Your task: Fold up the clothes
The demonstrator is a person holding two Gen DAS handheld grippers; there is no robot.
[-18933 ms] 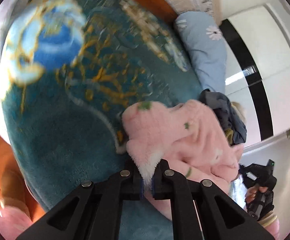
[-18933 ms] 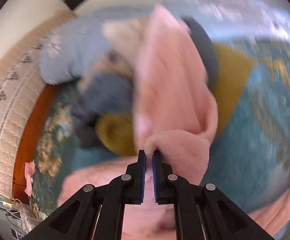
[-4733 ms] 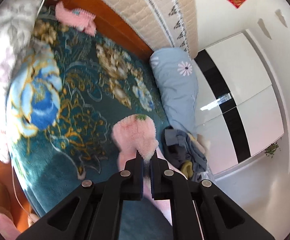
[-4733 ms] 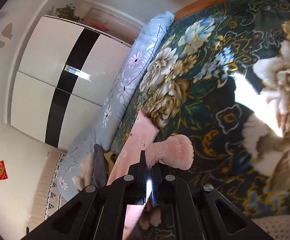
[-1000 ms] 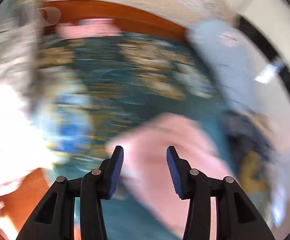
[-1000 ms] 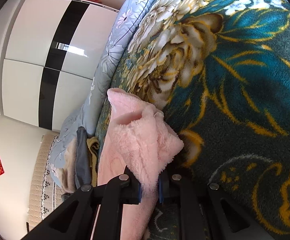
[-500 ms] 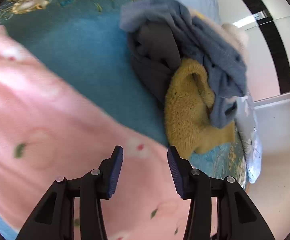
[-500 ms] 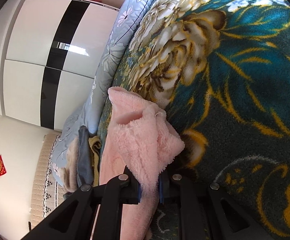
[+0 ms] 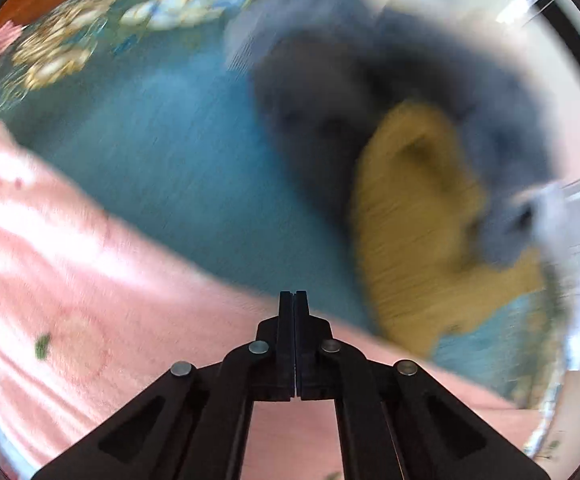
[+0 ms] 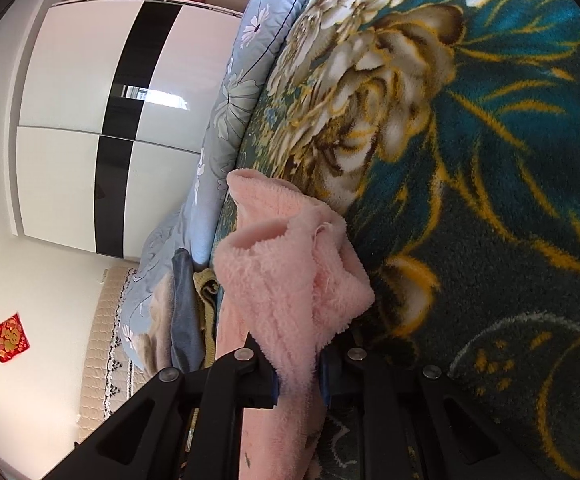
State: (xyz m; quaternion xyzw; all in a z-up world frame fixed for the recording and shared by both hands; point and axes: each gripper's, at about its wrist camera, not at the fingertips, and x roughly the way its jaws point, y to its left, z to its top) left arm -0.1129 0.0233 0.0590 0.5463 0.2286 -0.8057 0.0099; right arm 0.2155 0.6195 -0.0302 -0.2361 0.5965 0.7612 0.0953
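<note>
A pink fleece garment (image 9: pixel 89 280) lies spread over the teal floral blanket (image 9: pixel 169 160). My left gripper (image 9: pixel 294 300) points down at the garment's far edge with its jaws pressed fully together. No cloth shows between them, and the view is blurred. In the right wrist view a bunched corner of the pink garment (image 10: pixel 290 280) rises from my right gripper (image 10: pixel 298 372). Its blue pads are shut on that fleece just above the blanket (image 10: pixel 490 240).
A pile of clothes sits just beyond the pink garment: a grey garment (image 9: pixel 330 100) and a mustard knit (image 9: pixel 410 220), also the grey (image 10: pixel 183 312). A light blue flowered quilt (image 10: pixel 241 92) runs along the bed's side. A white and black wardrobe (image 10: pixel 89 100) stands behind.
My left gripper swept across the bed from the garment's near part to its far edge by the clothes pile, and its jaws went from wide apart to shut. The right gripper stayed put.
</note>
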